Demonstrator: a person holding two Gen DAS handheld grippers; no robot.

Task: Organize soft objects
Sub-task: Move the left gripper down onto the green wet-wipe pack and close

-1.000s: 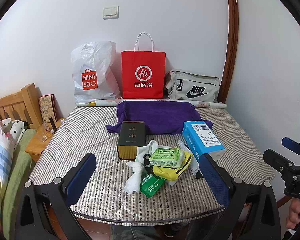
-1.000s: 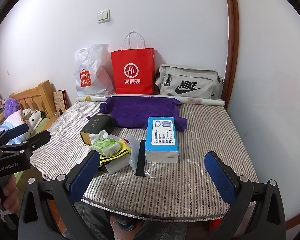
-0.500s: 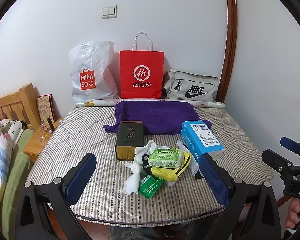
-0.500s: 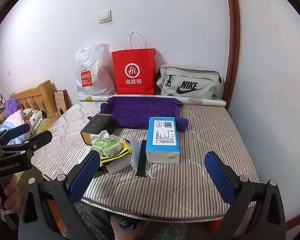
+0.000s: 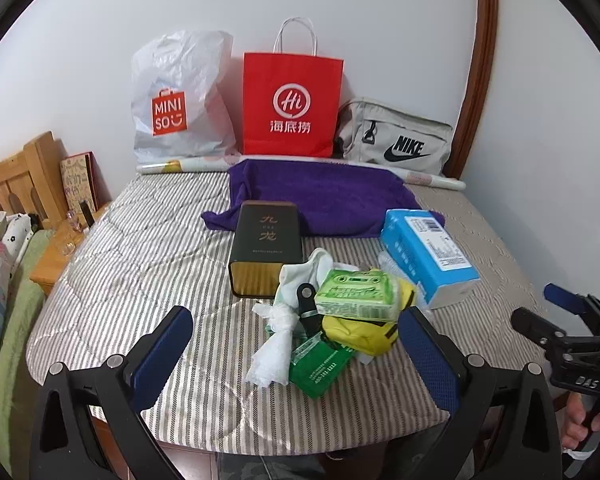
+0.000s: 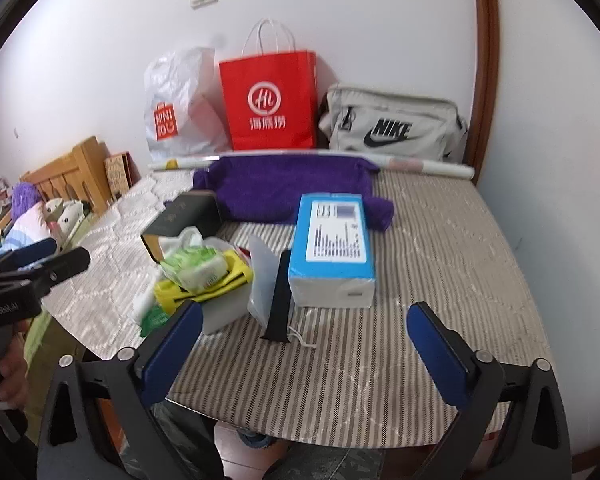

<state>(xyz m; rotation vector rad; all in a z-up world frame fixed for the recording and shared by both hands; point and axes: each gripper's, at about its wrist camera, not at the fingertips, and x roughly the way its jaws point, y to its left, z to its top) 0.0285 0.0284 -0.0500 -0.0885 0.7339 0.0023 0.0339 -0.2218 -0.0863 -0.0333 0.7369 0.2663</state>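
The soft things sit in a loose heap near the front edge of the striped mattress [image 5: 140, 264]: a green tissue pack [image 5: 356, 294] rests on top of a yellow pouch [image 5: 360, 332], with a crumpled white cloth [image 5: 280, 344] and a small green packet [image 5: 320, 366] spilling out beside them. Just behind the heap lies a dark tin box [image 5: 266, 246], and to its right a blue tissue box [image 5: 428, 250], whose far corner overlaps a purple towel [image 5: 320, 196] spread flat further back, probably laid out as the sorting spot. Against the wall stand a white plastic bag [image 5: 176, 96], a red paper bag [image 5: 292, 104] and a grey shoulder bag [image 5: 400, 138], likely candidates for storage. The left gripper [image 5: 296, 350] hovers before the heap with its jaws wide apart and nothing between them, lined up on the pile. The right gripper [image 6: 304, 344] is likewise spread and empty, facing the blue box, so nothing has been picked up yet.
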